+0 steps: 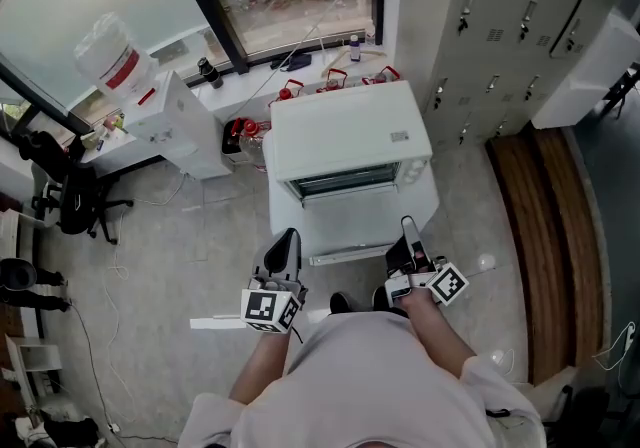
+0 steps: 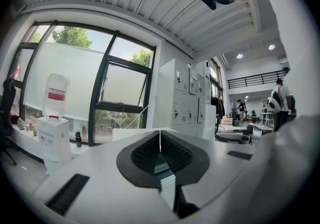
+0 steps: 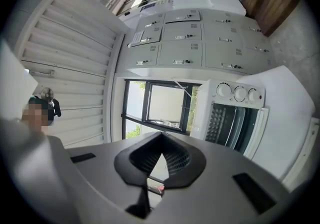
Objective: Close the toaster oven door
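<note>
A white toaster oven point(image 1: 350, 141) stands in front of me in the head view. Its door point(image 1: 355, 221) hangs open toward me, with the dark cavity showing above it and the handle point(image 1: 345, 256) at the near edge. My left gripper point(image 1: 283, 248) is shut and empty, just off the door's near left corner. The right gripper point(image 1: 410, 236), also shut on nothing, sits by the near right corner. In the right gripper view the oven point(image 3: 235, 113) shows its knobs and open door, right of the closed jaws point(image 3: 162, 135). In the left gripper view the shut jaws point(image 2: 160, 133) point at the window.
A water dispenser point(image 1: 165, 121) with its bottle point(image 1: 112, 61) stands at the left by the window. Grey lockers point(image 1: 510, 16) line the right wall, with a wooden strip point(image 1: 545, 236) below them. An office chair point(image 1: 70, 201) sits far left. Bottles stand on the sill behind the oven.
</note>
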The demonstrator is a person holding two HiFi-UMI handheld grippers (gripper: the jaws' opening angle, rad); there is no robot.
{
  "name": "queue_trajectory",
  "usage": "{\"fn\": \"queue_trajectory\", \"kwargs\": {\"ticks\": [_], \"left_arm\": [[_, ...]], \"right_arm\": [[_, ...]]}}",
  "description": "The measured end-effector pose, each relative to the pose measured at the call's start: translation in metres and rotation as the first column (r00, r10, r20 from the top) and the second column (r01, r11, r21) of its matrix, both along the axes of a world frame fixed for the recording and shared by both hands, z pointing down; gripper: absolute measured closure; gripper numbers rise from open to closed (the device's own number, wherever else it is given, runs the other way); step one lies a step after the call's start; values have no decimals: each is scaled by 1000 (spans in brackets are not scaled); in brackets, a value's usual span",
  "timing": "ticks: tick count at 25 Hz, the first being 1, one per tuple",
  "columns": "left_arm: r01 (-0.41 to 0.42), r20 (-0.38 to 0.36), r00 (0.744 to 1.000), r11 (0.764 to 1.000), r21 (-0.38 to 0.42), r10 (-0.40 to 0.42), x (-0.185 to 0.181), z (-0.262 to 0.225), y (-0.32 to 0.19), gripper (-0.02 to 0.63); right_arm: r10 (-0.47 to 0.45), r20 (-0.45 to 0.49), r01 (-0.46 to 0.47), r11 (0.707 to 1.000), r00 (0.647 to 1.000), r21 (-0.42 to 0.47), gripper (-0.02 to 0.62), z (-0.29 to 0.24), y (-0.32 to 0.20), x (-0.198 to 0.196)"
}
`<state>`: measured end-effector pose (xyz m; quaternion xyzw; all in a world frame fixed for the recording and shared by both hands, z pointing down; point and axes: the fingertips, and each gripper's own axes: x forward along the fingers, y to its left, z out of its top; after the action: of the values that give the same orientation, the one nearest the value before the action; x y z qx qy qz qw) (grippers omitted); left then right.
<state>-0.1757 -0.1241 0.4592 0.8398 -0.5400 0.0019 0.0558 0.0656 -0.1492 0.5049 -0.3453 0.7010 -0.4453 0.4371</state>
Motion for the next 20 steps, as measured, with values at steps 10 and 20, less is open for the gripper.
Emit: {"fn": "queue_trajectory", "kwargs": {"ticks": [10, 20], "left_arm": [[-19, 12, 1000, 999, -28, 19, 3, 3, 1, 584], [-28, 25, 999, 998, -49, 29, 9, 10, 4, 584]], "right_arm": [[7, 7, -6, 1000, 1000, -27, 588, 45, 5, 9], [-37, -36, 35, 997, 999, -68, 586, 101, 11, 16]]}}
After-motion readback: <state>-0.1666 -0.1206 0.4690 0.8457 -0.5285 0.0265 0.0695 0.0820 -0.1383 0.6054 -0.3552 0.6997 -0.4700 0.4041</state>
